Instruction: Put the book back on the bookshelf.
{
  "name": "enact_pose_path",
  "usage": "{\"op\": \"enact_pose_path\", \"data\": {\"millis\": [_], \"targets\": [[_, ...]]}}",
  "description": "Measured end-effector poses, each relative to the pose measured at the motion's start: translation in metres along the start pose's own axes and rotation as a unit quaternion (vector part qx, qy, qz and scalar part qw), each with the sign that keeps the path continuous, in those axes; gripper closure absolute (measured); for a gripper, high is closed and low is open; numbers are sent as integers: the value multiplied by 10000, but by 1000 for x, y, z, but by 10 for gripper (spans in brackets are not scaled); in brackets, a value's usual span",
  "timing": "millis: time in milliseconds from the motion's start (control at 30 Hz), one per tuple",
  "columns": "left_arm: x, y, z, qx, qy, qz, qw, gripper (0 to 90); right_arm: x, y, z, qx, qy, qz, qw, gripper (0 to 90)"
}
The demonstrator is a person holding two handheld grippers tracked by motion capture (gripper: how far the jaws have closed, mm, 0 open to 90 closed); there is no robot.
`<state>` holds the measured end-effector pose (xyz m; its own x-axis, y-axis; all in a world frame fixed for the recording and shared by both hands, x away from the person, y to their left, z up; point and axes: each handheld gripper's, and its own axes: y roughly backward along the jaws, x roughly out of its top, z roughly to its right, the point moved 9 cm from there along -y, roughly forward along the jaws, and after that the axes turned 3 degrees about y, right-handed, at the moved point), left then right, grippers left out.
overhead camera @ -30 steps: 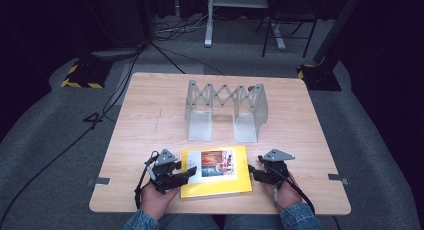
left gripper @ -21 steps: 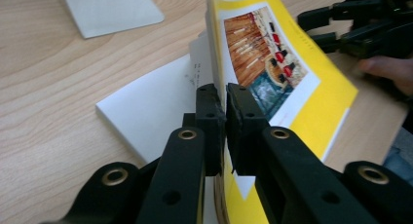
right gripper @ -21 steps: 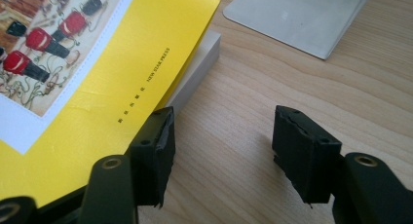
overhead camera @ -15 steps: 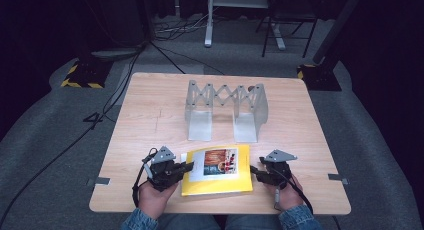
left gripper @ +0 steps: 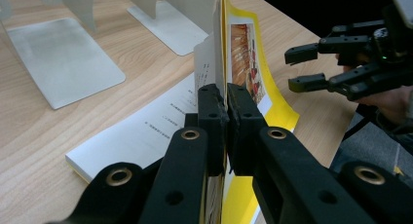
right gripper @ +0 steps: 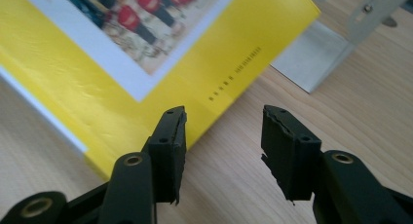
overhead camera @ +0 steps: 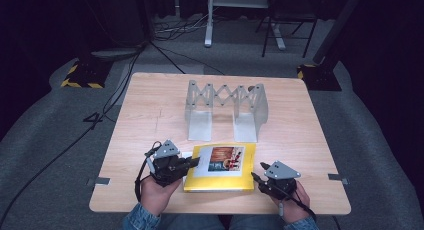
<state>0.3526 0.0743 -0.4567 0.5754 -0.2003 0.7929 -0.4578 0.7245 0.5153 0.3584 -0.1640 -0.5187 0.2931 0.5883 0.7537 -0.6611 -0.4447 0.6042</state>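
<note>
In the high view a yellow book point(overhead camera: 220, 167) lies at the lower centre of the table point(overhead camera: 150, 115), just below a grey folding rack point(overhead camera: 225, 110); the left gripper point(overhead camera: 192, 162) reaches onto the book's left edge, while the right gripper point(overhead camera: 257, 179) sits just beside its lower right corner. In the left gripper view the jaws, at lower centre, are pinched tight on the cover point(left gripper: 243, 53), which stands lifted off the white pages point(left gripper: 146, 131); the other gripper shows at upper right with its jaws apart. In the right gripper view the jaws at the bottom are spread with nothing between them, over bare wood beside the book's corner point(right gripper: 253, 44). The thin cover looks liable to crease or slip from the pinch if lifted further, and the unheld book could drag across the table.
</note>
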Motion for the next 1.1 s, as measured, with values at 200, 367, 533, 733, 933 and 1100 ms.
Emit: {"op": "enact_pose_path", "data": {"millis": [200,367,533,733,933,1100], "targets": [[12,1,7,-125,-112,4,9999,860,8,3,-13,28,-10,65,10000,416],[17,0,9,-208,-160,26,9997,861,12,5,-24,227,-230,92,9994,383],[21,1,12,-245,-196,70,9995,861,18,6,-44,344,185,171,9991,383],[24,-1,17,-367,-142,111,9992,861,20,2,-67,355,665,77,9971,369],[24,0,21,-462,-136,104,9988,861,19,-5,-74,261,805,-9,9964,368],[23,-1,23,-590,-48,95,9982,861,18,-11,-78,90,1019,-40,9947,356]]}}
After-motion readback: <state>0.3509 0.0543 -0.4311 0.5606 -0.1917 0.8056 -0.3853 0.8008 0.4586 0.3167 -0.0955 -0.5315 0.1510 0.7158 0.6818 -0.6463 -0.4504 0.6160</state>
